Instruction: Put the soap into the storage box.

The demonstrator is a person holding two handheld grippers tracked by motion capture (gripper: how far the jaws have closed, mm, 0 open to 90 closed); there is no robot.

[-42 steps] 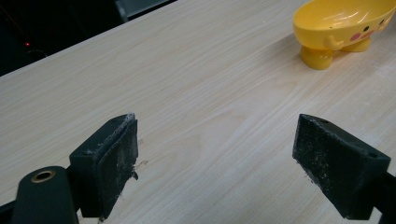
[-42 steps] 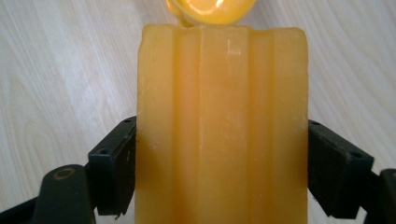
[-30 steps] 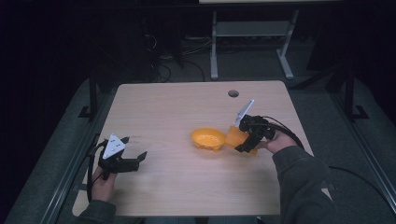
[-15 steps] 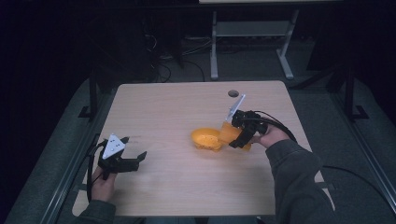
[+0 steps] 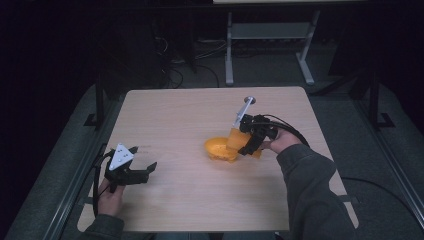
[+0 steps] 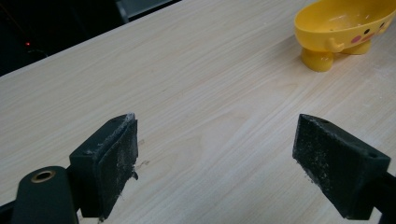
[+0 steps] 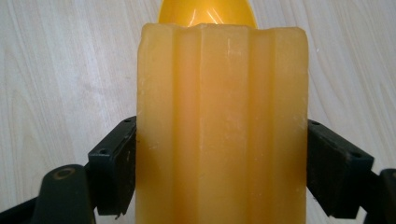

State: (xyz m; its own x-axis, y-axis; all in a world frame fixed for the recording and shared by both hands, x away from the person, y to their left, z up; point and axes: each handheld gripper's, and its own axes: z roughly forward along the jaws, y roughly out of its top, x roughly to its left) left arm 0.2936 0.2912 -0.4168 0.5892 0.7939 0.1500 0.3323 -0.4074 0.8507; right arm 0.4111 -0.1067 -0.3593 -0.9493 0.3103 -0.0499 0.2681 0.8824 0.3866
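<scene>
Right tongs (image 7: 219, 172) clamp an orange ribbed soap bar (image 7: 222, 126) across its width; the bar's long axis runs along the jaws, its free end pointing away from the hand toward the yellow dish (image 7: 205, 11). In the high view the bar (image 5: 235, 138) is held above the dish's (image 5: 218, 150) right rim, over the middle of the table (image 5: 175, 115). Left tongs (image 5: 142, 170) sit wide apart with nothing between them, low at the table's near-left corner, well apart from the dish (image 6: 345, 28).
</scene>
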